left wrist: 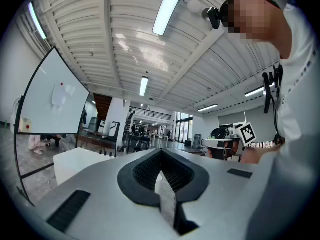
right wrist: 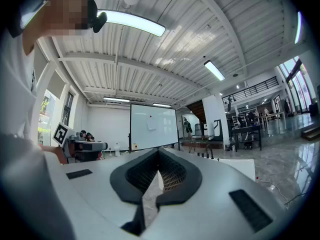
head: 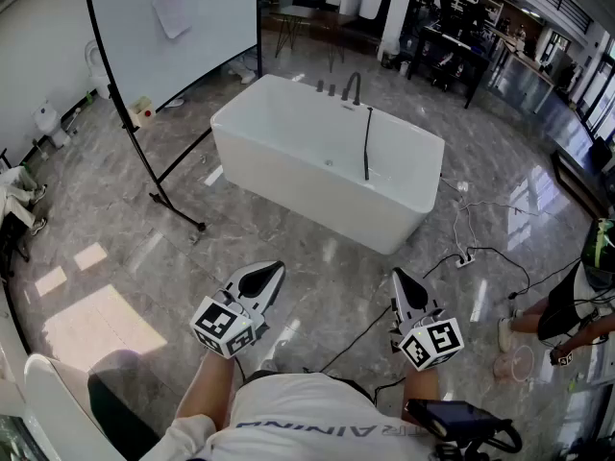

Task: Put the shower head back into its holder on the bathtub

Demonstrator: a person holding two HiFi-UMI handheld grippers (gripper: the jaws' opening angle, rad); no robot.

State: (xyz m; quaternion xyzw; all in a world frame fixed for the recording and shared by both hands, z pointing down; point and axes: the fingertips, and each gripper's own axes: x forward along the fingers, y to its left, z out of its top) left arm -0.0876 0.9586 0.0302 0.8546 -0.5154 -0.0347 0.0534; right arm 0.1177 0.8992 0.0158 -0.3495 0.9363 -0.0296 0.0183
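Note:
The white bathtub (head: 317, 176) stands on the marble floor ahead of me, a good way beyond both grippers. A slim black shower head (head: 366, 144) lies from the far rim down into the basin, beside the black faucet (head: 354, 86) and its small fittings (head: 327, 87). My left gripper (head: 279, 267) and right gripper (head: 396, 273) are held level in front of my body, both shut and holding nothing. In the left gripper view the closed left gripper (left wrist: 161, 151) points past the bathtub (left wrist: 75, 164). The right gripper view shows the closed right gripper (right wrist: 159, 151) with the bathtub (right wrist: 245, 166) to the right.
A whiteboard on a black frame (head: 173, 27) stands left of the tub, its foot (head: 178, 209) reaching onto the floor. Cables and a power strip (head: 466, 257) lie right of the tub. A person (head: 577, 305) crouches at the far right. A toilet (head: 48, 118) sits at the left wall.

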